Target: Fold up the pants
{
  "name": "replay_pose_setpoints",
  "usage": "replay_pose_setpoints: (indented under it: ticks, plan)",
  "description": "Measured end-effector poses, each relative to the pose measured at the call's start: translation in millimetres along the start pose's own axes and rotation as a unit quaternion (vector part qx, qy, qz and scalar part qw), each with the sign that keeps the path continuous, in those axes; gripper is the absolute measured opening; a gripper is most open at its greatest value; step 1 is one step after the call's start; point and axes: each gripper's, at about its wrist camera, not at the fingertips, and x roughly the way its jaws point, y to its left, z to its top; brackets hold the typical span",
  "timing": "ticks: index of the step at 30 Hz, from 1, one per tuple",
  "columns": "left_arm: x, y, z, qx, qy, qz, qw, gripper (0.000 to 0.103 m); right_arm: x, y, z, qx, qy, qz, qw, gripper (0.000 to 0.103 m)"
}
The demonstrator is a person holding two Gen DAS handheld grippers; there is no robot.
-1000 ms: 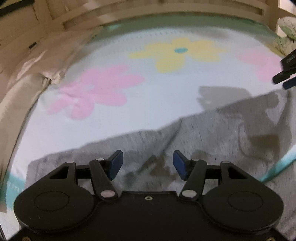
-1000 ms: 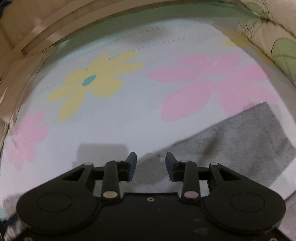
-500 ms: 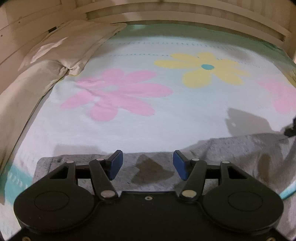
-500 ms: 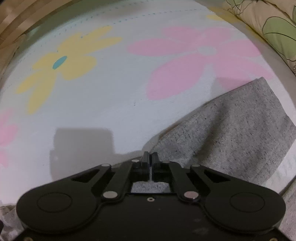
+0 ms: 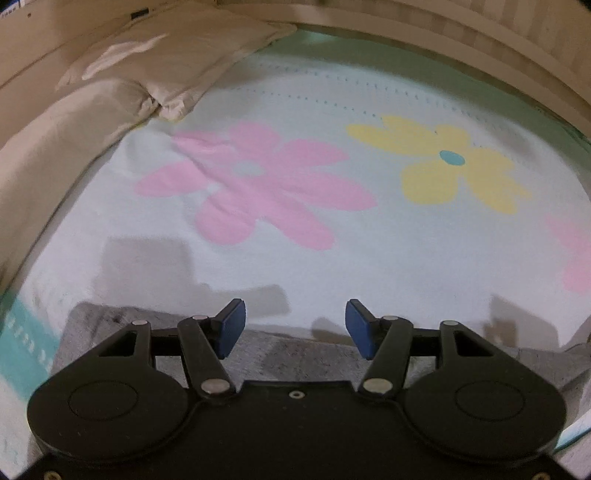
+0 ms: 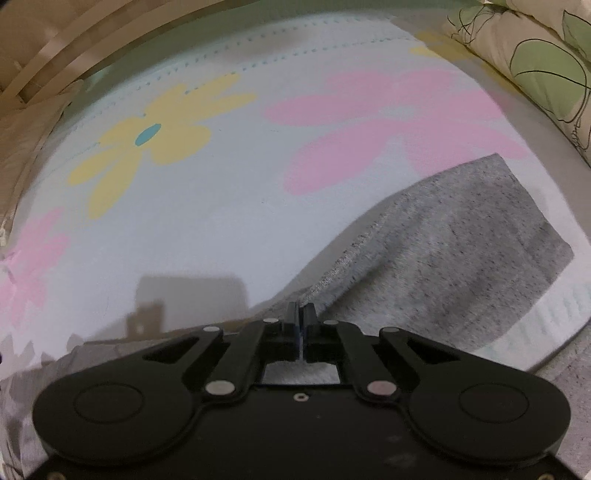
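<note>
Grey pants (image 6: 443, 251) lie on a pale sheet with printed flowers (image 6: 207, 206). My right gripper (image 6: 300, 317) is shut on the pants' far edge. The cloth rises in a ridge from the sheet up to its tips. In the left wrist view the same pants (image 5: 295, 354) show as a grey strip along the bottom, with a square corner at the left (image 5: 92, 314). My left gripper (image 5: 295, 328) stands open just above that strip's far edge, with nothing between its blue pads (image 5: 231, 326).
A beige pillow (image 5: 147, 70) lies at the sheet's far left. A leaf-patterned pillow (image 6: 535, 59) lies at the far right. A wooden bed frame (image 5: 480, 33) runs behind the sheet. A teal band (image 5: 22, 343) marks the sheet's left edge.
My right gripper went from open to shut on the pants' edge, and the cloth now lifts toward it. My left gripper slid left along the pants toward their corner, still open.
</note>
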Motion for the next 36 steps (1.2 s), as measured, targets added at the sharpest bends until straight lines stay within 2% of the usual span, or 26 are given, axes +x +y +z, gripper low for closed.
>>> replay_pose_setpoints:
  ticks: [4,7,10,12,14,16,19,22,24,28,30,33,34,36]
  plan:
    - [12.6,-4.9,0.1,-0.019,0.034,-0.014,0.9992,0.063,-9.5,-13.3,-11.8,-0.008,-0.003,0.006,1.0,0.002]
    - [13.1,-14.0,0.4,0.012,0.049,-0.033,0.9982,0.062,-10.1,-19.2,-17.6,-0.015,-0.004,0.009,1.0,0.002]
    - [-2.6,-22.0,-0.6,0.076,-0.006,-0.081,0.9938,0.062,-7.2,-24.7,-21.4,-0.012,-0.001,0.015,1.0,0.002]
    - [-12.1,-24.8,-2.7,0.12,-0.035,-0.099,0.9871,0.062,-4.6,-29.6,-21.3,-0.009,0.002,0.02,1.0,0.002]
    - [-15.2,-25.1,-2.9,0.165,-0.027,-0.113,0.9794,0.062,-4.0,-33.5,-20.8,-0.007,0.003,0.025,1.0,0.002]
    - [-13.7,-23.2,-2.8,0.211,-0.006,-0.134,0.9682,0.062,-4.5,-32.7,-19.1,-0.007,0.005,0.029,1.0,0.002]
    - [-15.7,-19.2,-7.9,0.259,-0.005,-0.142,0.9554,0.062,0.8,-35.0,-19.2,-0.009,0.008,0.03,0.999,0.002]
    - [-13.7,-20.1,-15.6,0.326,0.008,-0.149,0.9337,0.062,3.7,-36.8,-18.6,-0.009,0.01,0.031,0.999,0.002]
    - [-13.6,-24.4,-22.9,0.364,0.005,-0.137,0.9213,0.062,6.2,-37.9,-17.9,-0.01,0.01,0.031,0.999,0.002]
    - [-4.8,-31.3,-26.5,0.388,0.021,-0.138,0.9111,0.062,6.1,-35.4,-18.1,-0.013,0.011,0.028,0.999,0.002]
    - [2.8,-38.4,-28.8,0.408,0.037,-0.143,0.9007,0.062,5.7,-33.7,-18.0,-0.015,0.011,0.026,0.999,0.002]
    - [20.1,-48.0,-39.1,0.442,0.063,-0.127,0.8859,0.062,3.5,-30.9,-17.1,-0.016,0.011,0.025,0.999,0.002]
    - [25.2,-50.4,-41.8,0.446,0.069,-0.122,0.884,0.062,3.3,-30.0,-16.7,-0.017,0.011,0.024,1.0,0.002]
    - [33.6,-53.0,-44.0,0.441,0.076,-0.113,0.887,0.056,3.1,-27.9,-16.2,-0.019,0.011,0.023,0.999,0.002]
